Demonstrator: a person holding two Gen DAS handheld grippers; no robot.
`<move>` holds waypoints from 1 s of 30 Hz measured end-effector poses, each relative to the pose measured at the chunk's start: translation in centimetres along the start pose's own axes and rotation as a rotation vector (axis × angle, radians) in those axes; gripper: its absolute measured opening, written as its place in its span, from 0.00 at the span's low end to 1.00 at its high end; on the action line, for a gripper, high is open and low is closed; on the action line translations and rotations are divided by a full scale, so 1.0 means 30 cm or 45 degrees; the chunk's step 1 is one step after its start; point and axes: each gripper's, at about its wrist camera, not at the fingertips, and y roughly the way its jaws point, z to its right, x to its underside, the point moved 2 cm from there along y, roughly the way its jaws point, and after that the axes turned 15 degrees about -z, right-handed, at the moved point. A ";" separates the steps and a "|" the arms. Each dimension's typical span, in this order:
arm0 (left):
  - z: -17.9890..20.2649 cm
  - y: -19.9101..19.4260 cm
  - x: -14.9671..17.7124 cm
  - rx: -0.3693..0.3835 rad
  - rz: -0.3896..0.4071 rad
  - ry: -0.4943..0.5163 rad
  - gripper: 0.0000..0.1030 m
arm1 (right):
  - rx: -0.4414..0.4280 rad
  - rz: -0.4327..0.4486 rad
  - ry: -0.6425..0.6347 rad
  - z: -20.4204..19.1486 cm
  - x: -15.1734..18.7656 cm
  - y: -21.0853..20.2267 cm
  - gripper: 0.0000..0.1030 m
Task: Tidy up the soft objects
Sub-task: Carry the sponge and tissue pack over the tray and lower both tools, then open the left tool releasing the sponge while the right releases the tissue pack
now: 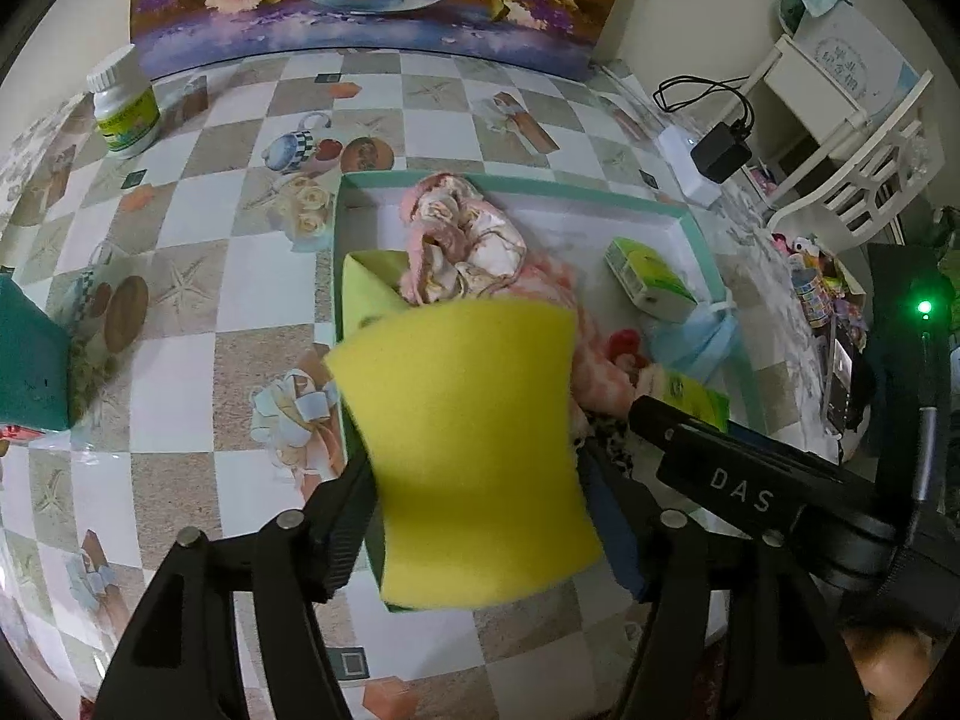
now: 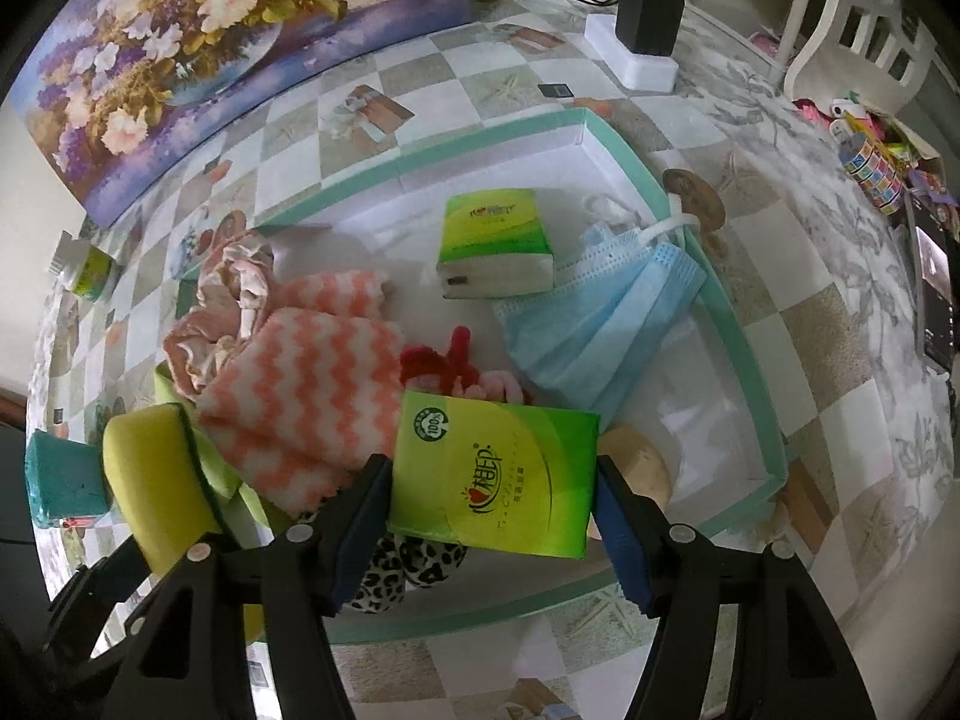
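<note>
Over the teal-rimmed tray, both grippers carry cargo for dropping in — the left gripper pinches a yellow sponge above its left edge, the right gripper clamps a green tissue pack near its front rim.

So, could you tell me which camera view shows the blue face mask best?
The right wrist view: the blue face mask lies spread out in the tray, pleats and ear loop visible. The left wrist view shows only a small part beside a tissue pack.
</note>
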 end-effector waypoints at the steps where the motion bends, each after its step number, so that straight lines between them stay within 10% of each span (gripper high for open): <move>1: -0.003 -0.003 0.002 0.002 0.001 -0.003 0.68 | 0.006 0.000 0.000 -0.003 -0.003 0.000 0.71; 21: -0.162 -0.099 0.099 -0.144 0.122 -0.180 0.85 | 0.069 0.100 -0.073 -0.022 0.112 -0.070 0.73; 30: -0.256 -0.123 0.164 -0.283 0.149 -0.264 0.92 | 0.151 0.130 -0.171 -0.090 0.185 -0.079 0.99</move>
